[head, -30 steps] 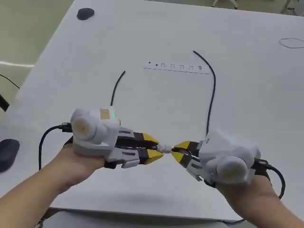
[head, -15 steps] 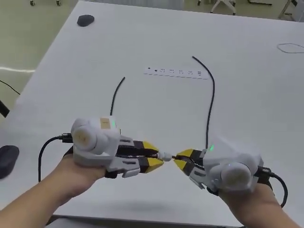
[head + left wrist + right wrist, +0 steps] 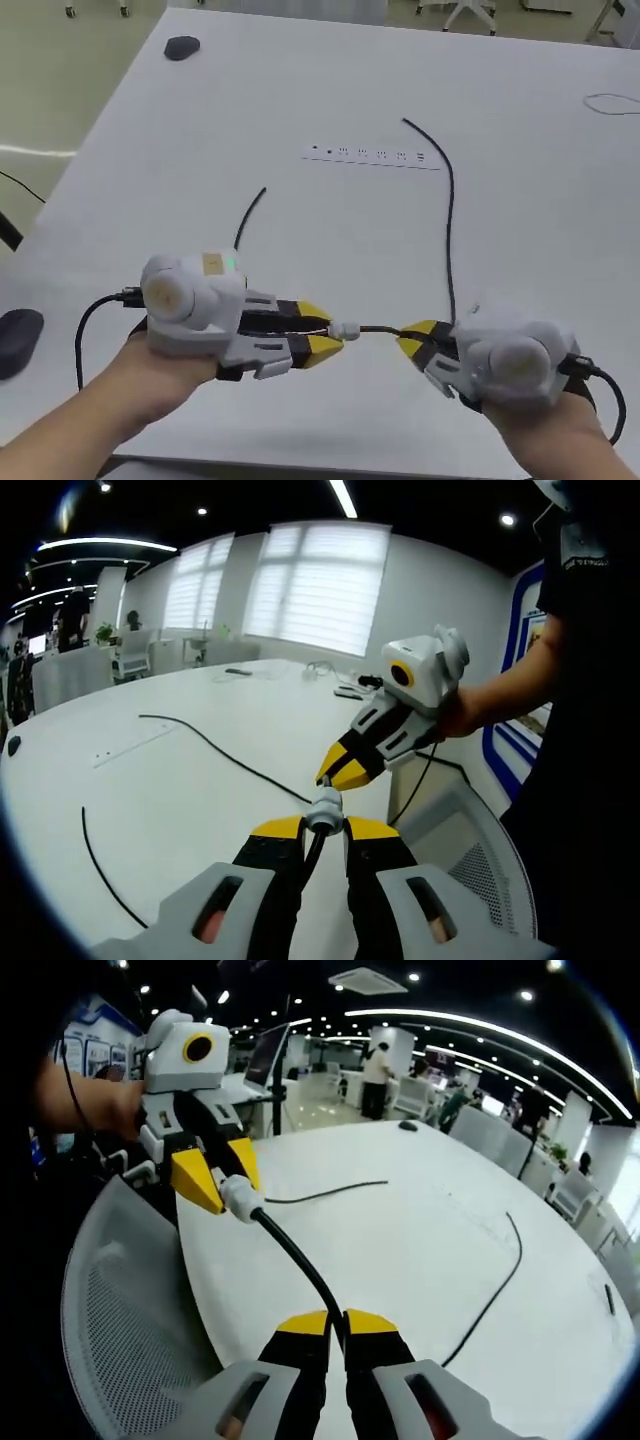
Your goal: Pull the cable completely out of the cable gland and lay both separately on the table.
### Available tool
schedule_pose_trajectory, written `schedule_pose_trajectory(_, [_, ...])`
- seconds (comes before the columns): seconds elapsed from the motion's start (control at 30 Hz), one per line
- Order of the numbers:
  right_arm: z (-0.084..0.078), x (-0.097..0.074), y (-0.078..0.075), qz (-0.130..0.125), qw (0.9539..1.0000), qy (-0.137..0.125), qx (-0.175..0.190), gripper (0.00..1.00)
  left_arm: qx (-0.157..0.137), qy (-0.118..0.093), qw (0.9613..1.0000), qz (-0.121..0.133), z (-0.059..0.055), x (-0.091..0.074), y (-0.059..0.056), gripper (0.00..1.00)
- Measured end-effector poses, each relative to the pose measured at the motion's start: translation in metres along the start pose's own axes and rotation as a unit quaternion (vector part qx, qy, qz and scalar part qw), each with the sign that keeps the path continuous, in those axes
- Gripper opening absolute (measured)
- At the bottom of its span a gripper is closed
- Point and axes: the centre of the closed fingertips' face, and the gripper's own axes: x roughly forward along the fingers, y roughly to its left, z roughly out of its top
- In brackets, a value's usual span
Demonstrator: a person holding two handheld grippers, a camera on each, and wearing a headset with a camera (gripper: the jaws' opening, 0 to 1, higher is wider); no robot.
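My left gripper (image 3: 328, 336) is shut on the small white cable gland (image 3: 345, 329), held above the table's near edge. A black cable (image 3: 380, 329) comes out of the gland and runs right into my right gripper (image 3: 410, 341), which is shut on it. Beyond that gripper the cable trails up over the table (image 3: 450, 200). In the left gripper view the gland (image 3: 325, 808) sits between my yellow jaw tips, and the right gripper (image 3: 345, 765) faces it. In the right gripper view my jaws pinch the cable (image 3: 295, 1255), which leads to the gland (image 3: 232, 1198) in the left gripper (image 3: 212, 1182).
A white power strip (image 3: 372, 156) lies mid-table. A second short black cable (image 3: 248, 215) lies to its left. A dark mouse (image 3: 181, 47) sits at the far left corner, and another dark object (image 3: 18, 340) lies at the left edge. A wire loop (image 3: 610, 102) rests far right.
My right gripper has moved right, away from the left one. The gap between them has widened, and a longer stretch of black cable shows between the gland and the right jaws.
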Motion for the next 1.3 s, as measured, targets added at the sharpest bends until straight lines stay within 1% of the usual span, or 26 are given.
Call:
schedule_pose_trajectory(0.03, [-0.005,0.000,-0.003,-0.006,0.9999,0.004,0.013,0.00,0.000,-0.001,1.0000,0.000,0.000,0.000,0.000,0.15])
schedule_pose_trajectory(0.1, [-0.016,0.002,-0.009,-0.011,0.9983,0.012,0.055,0.00,-0.002,-0.004,1.0000,0.000,0.001,0.000,-0.002,0.15])
schedule_pose_trajectory(0.13, [-0.019,0.002,-0.011,-0.012,0.9968,0.010,0.078,0.00,-0.006,-0.005,1.0000,-0.002,0.001,0.001,-0.003,0.15])
schedule_pose_trajectory(0.17, [-0.027,0.003,-0.015,-0.017,0.9943,0.018,0.104,0.00,-0.006,-0.005,1.0000,-0.003,0.000,0.002,-0.004,0.15])
schedule_pose_trajectory(0.23, [-0.039,0.005,-0.015,-0.018,0.9919,0.029,0.122,0.00,-0.005,-0.003,1.0000,-0.004,-0.001,0.004,-0.006,0.15])
schedule_pose_trajectory(0.27, [-0.042,0.006,-0.014,-0.016,0.9904,0.031,0.133,0.00,-0.003,-0.002,1.0000,-0.005,-0.002,0.006,-0.007,0.15])
schedule_pose_trajectory(0.3, [-0.046,0.007,-0.014,-0.019,0.9878,0.035,0.151,0.00,-0.002,-0.001,1.0000,-0.006,-0.002,0.007,-0.008,0.15])
schedule_pose_trajectory(0.33, [-0.046,0.008,-0.012,-0.014,0.9867,0.032,0.158,0.00,-0.001,0.000,1.0000,-0.006,-0.002,0.008,-0.009,0.15])
schedule_pose_trajectory(0.47, [-0.044,0.007,-0.010,-0.019,0.9877,0.029,0.152,0.00,-0.002,0.000,1.0000,-0.003,-0.003,0.007,-0.008,0.15])
schedule_pose_trajectory(0.57, [-0.044,0.007,-0.009,-0.016,0.9873,0.029,0.155,0.00,-0.001,0.000,1.0000,-0.001,-0.002,0.005,-0.007,0.15])
schedule_pose_trajectory(0.6, [-0.043,0.006,-0.008,-0.012,0.9876,0.026,0.154,0.01,-0.002,0.000,1.0000,0.000,-0.002,0.004,-0.006,0.15])
schedule_pose_trajectory(0.73, [-0.039,0.001,-0.009,-0.011,0.9875,0.014,0.157,0.01,-0.004,-0.005,1.0000,0.006,0.000,0.001,-0.003,0.15])
schedule_pose_trajectory(0.9, [-0.038,0.001,-0.009,-0.011,0.9889,0.013,0.147,0.02,-0.009,-0.006,0.9999,0.007,0.000,0.001,-0.002,0.15])
schedule_pose_trajectory(1.0, [-0.036,0.000,-0.011,-0.015,0.9882,0.012,0.152,0.03,-0.020,-0.010,0.9997,0.010,0.001,-0.001,0.001,0.15])
schedule_pose_trajectory(1.07, [-0.033,-0.002,-0.010,-0.014,0.9889,0.010,0.148,0.04,-0.017,-0.010,0.9997,0.014,0.002,-0.002,0.003,0.15])
schedule_pose_trajectory(1.17, [-0.026,-0.006,-0.010,-0.017,0.9913,0.006,0.130,0.10,-0.017,-0.010,0.9997,0.014,0.002,-0.003,0.005,0.15])
schedule_pose_trajectory(1.3, [-0.012,-0.012,-0.003,-0.010,0.9947,0.003,0.102,0.18,-0.022,-0.011,0.9995,0.019,0.003,-0.004,0.007,0.15])
